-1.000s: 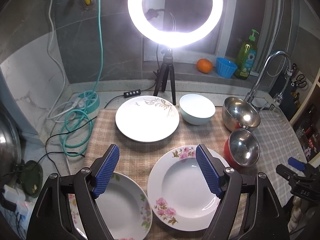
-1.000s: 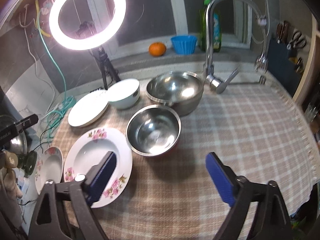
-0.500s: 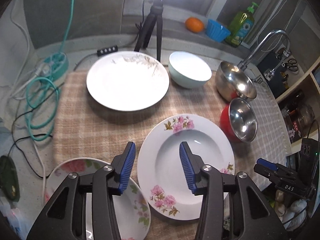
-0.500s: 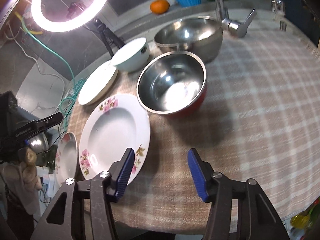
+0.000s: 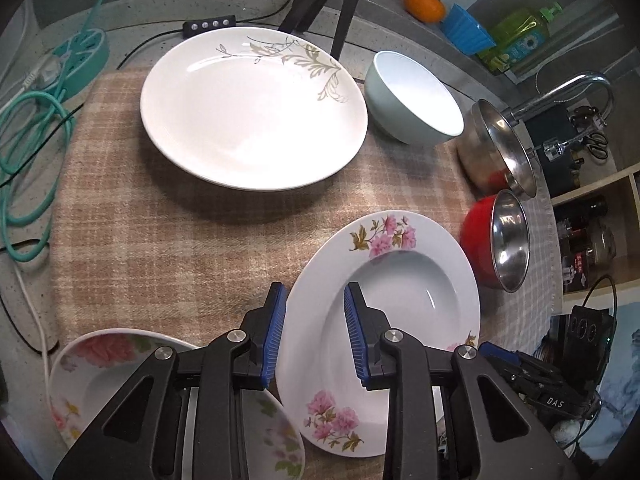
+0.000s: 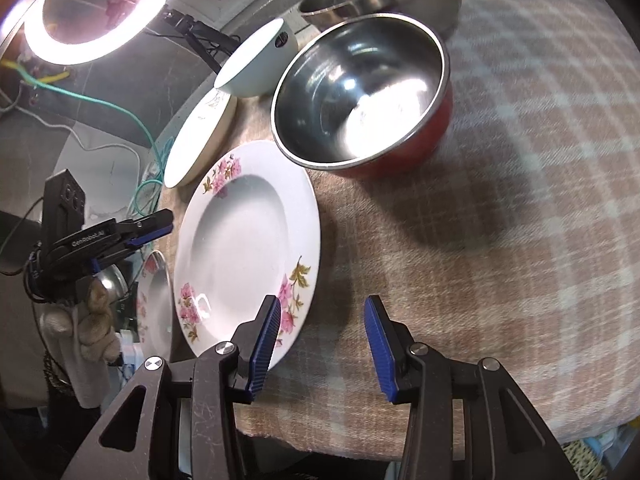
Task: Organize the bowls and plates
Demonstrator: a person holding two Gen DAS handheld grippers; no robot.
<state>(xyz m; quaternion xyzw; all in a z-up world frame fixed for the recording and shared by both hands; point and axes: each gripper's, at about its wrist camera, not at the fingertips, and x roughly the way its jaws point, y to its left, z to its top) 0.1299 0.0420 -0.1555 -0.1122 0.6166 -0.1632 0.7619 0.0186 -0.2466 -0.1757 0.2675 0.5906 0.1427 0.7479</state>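
So both claws are coming in on the same deep plate with pink flowers (image 5: 384,320), one from each side. The left claw (image 5: 314,334) has the plate's near-left rim sitting right between its blue pads, jaws closing but not pinching anything yet as far as I can see, there's a gap on both sides of the rim. The right claw (image 6: 318,344) is at the opposite edge: its left pad overlaps the plate's rim, the other pad is out over bare checked cloth (image 6: 500,240), also closing, nothing gripped yet.

The key thing is that the rim runs roughly across the left claw's gap, so it probably has to drop a bit and get one pad under the lip. Left looks better lined up; right would need to slide toward the plate.

Room-wise: just left of the left claw, partly under it, is a smaller floral plate (image 5: 120,376) that hangs off the cloth edge, so not much slack there. Beyond the claw tips, the big white plate with the leaf print (image 5: 252,108) is well apart. The red steel-lined bowl (image 6: 360,92) sits just beside the plate's far rim, with the light blue bowl (image 5: 416,96) and bigger steel bowl (image 5: 500,148) behind. Right of the right claw the counter is wide open.
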